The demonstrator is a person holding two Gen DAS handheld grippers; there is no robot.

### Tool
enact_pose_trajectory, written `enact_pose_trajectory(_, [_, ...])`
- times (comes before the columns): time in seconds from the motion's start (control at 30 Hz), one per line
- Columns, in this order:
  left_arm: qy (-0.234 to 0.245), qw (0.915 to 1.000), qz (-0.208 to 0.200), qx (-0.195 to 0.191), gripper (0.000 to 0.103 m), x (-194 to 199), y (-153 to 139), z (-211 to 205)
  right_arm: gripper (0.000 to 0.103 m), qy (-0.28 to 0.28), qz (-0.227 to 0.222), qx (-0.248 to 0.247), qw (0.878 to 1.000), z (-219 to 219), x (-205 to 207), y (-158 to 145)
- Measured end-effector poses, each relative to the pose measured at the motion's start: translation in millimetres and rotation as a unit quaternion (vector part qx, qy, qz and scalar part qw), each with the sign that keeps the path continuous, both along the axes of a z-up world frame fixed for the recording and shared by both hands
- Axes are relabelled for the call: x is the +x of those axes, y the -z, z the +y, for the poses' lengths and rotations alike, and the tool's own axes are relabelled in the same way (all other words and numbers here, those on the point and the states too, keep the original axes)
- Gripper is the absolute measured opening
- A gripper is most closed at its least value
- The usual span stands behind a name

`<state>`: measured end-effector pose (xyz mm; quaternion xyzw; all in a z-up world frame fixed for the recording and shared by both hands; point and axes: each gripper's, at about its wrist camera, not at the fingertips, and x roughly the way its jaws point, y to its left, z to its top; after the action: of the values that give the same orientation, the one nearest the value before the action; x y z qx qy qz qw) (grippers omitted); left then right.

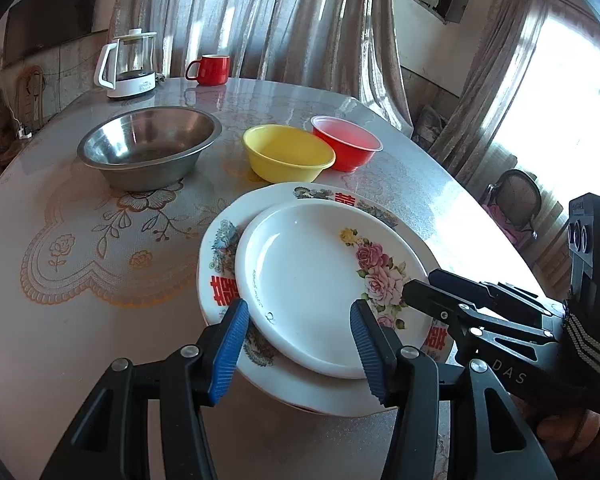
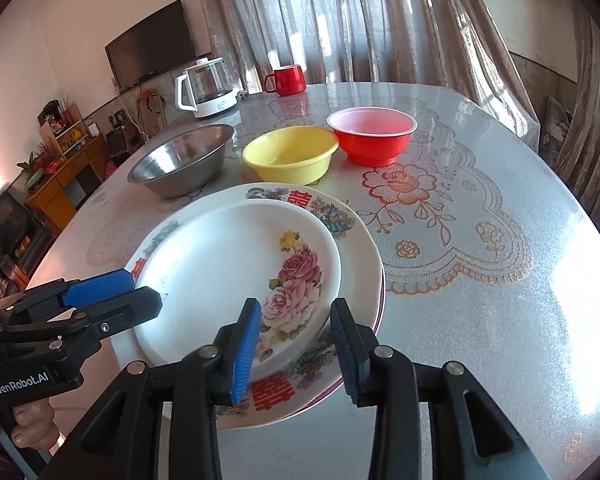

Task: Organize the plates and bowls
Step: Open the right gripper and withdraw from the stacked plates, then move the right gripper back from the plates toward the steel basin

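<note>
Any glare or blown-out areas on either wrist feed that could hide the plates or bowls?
Left wrist view: window at right is blown out, table sheen is mild, rose plate reads clearly. Right wrist view: strong glare on the table's right edge, away from the yellow bowl and red bowl.

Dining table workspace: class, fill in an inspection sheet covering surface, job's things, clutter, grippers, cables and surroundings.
Surface: glossy table with floral lace-pattern cover.
Job's things: small white rose-print plate stacked on larger white plate with red characters; steel bowl, yellow plastic bowl, red plastic bowl behind.
Clutter: glass kettle on white base, red mug.
Grippers: left gripper and right gripper, jaws open, at the plates' near edge.
Cables: cord behind the kettle, unclear.
Surroundings: curtains, wall television.
</note>
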<state>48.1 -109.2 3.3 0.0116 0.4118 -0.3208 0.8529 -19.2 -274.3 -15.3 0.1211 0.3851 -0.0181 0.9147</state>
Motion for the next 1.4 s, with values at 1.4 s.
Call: enact_pose_trajectory(1.4, [-0.109, 0.9908, -0.049, 0.063, 0.055, -26, -14, 49, 0.045, -0.009, -0.009, 0.032, 0.999, 15, -8, -10])
